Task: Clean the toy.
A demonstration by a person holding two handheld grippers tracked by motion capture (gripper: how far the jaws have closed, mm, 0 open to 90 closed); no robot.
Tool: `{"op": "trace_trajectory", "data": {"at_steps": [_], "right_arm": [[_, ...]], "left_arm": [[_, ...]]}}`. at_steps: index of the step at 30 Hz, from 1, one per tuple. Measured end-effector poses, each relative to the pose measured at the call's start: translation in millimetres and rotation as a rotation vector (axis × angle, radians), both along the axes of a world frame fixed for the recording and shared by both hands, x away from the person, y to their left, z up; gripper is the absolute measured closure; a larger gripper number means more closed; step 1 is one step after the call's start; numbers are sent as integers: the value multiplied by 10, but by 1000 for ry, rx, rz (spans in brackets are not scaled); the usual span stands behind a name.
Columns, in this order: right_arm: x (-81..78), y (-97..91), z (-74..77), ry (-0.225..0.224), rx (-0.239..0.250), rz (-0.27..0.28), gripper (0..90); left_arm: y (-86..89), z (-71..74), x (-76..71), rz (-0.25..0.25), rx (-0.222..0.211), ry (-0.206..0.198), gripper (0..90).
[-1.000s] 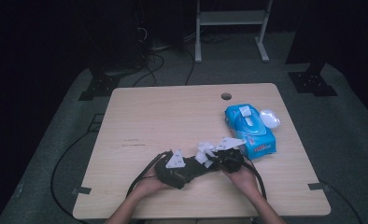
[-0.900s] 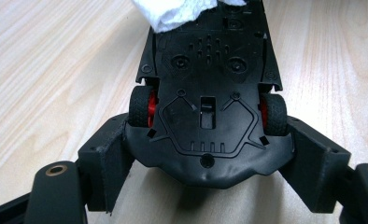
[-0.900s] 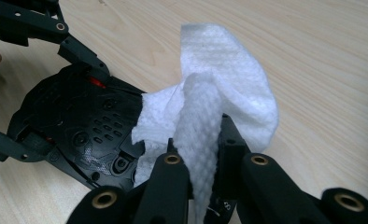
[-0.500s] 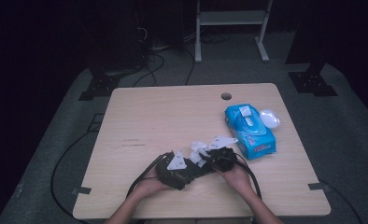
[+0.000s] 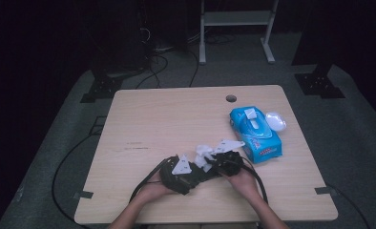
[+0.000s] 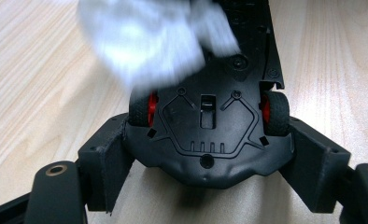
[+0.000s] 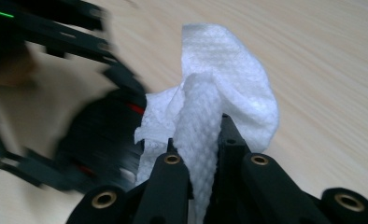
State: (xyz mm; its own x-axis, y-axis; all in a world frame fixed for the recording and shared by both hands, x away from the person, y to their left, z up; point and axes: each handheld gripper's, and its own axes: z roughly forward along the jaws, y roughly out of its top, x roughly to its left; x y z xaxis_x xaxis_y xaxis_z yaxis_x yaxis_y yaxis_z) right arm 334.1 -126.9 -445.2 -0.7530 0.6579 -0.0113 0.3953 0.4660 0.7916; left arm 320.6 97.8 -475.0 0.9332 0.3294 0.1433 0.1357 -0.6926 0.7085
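My left gripper (image 6: pixel 209 161) is shut on a black toy car (image 6: pixel 205 140), held belly up. Its underside and two red-hubbed wheels face the camera, and each jaw presses on one side of the body. My right gripper (image 7: pixel 198 140) is shut on a crumpled white tissue (image 7: pixel 219 93), which lies against the car (image 7: pixel 102 135). In the left gripper view the tissue (image 6: pixel 145 42) is a blur over the car's far end. From above, both grippers meet near the table's front edge, left gripper (image 5: pixel 179 174) beside right gripper (image 5: pixel 224 160), with the tissue (image 5: pixel 203 155) between them.
A blue pack of wipes (image 5: pixel 255 133) lies on the right side of the wooden table (image 5: pixel 176 114), its white lid (image 5: pixel 275 120) flipped open beside it. A cable hole (image 5: pixel 231 98) sits near the far edge. Cables trail from both grippers off the front edge.
The right gripper and its tissue have shifted a little to the left, onto the car. The left gripper and car have stayed put.
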Motion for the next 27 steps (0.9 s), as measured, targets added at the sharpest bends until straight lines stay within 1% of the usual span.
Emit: {"op": "trace_trajectory", "data": {"at_steps": [1,2,4,6,7,8,9,10,12,13,14,15,16,17,18,22,23,25,27], "right_arm": [[22,-122,-12,17,19,-34,838],[43,-280,-15,26,29,-87,838],[50,-383,-11,48,47,-104,838],[40,-388,-11,51,51,-98,838],[18,-363,-13,45,45,-88,838],[-22,-288,-15,43,46,-50,837],[-22,-288,-15,43,46,-50,837],[-40,-234,-7,27,10,-28,837],[-35,-247,-3,29,13,-31,837],[-25,-284,-3,32,22,-46,837],[-4,-401,-6,37,17,-93,837],[3,-440,-8,46,29,-97,838],[3,-440,-8,46,29,-97,838],[2,-466,-9,58,44,-102,837],[-7,-471,-12,69,49,-93,837],[-78,-300,-5,55,45,-11,837],[-94,-241,-4,37,11,-2,837],[-83,-251,-9,41,11,-10,837],[-45,-329,-28,47,5,-42,837]], "left_arm": [[4,0,5,-2,2,7,237],[4,0,7,-4,3,1,237],[2,2,8,-4,5,0,237],[3,1,8,-4,4,1,237],[4,1,8,-3,3,2,237],[3,1,7,-3,4,2,237],[2,3,6,-4,6,0,237],[5,8,7,-5,12,-3,237],[13,11,9,-3,14,-3,237],[23,10,14,-1,11,0,237],[39,6,22,6,8,0,236],[53,4,31,18,1,5,236],[53,4,31,18,1,5,237],[63,2,42,20,1,5,237],[67,1,49,24,-2,7,237],[82,5,64,29,1,5,237],[89,3,65,35,-1,8,237],[105,6,74,34,4,10,237],[111,6,78,36,3,10,237]]}}
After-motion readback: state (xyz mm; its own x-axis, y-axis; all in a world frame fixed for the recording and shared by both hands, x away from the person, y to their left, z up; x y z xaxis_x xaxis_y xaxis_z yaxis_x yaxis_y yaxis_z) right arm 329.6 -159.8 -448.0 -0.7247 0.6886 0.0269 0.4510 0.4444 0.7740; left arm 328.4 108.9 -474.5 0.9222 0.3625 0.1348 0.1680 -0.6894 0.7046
